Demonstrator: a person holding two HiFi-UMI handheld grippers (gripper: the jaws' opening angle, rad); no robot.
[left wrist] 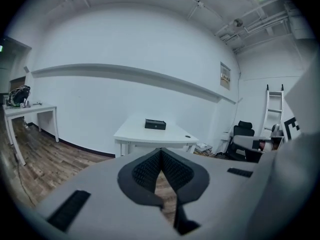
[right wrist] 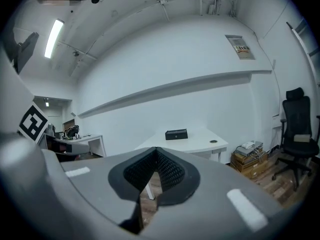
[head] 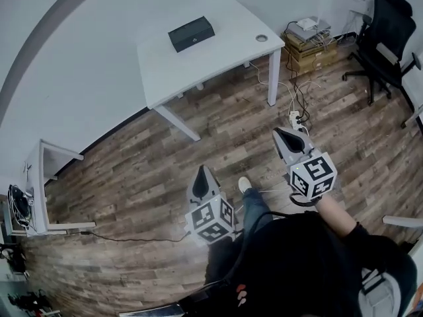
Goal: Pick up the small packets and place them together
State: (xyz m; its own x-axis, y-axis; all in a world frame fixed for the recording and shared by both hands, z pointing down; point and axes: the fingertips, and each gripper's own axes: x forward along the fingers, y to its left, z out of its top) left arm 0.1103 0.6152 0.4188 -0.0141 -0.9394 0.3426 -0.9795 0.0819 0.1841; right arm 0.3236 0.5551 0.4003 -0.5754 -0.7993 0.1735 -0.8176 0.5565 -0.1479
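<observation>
**A:** Entry one, small packets. Location?

**B:** Not on view; no camera shows a packet. The only likely site is the white tabletop [head: 218, 58]. It carries a black box [head: 191, 33] and has a round grommet [head: 262, 38] near one corner. Whether packets lie in or behind that box cannot be told.

**A:** Handling notes?

**B:** Judged from the task wording alone: light, soft-sided, quick to crumple, perhaps slick on the outside. They are unlikely to break, though a hard squeeze might split a seal. Best hold is across the flat body near one edge, a pad on each face, taken low against the surface.

**A:** Entry two, left tongs.

**B:** Left tongs [head: 203, 174]: clenched, ribbed pads meeting at the tips, nothing between them. They are carried over the wooden floor [head: 145, 177] and aimed toward the tabletop.

**A:** Entry three, right tongs.

**B:** Right tongs [head: 285, 137]: likewise clenched and empty. In the head view they sit ahead of the left pair, nearer the tabletop's front leg.

**A:** Position of the goods relative to both?

**B:** The tabletop stands well apart from both tongs, across open floor. In each gripper view the black box sits just above the closed pads, so both point roughly at it. My reading is that the approach is unfinished, and that each pair must release its pads before any pick.
</observation>
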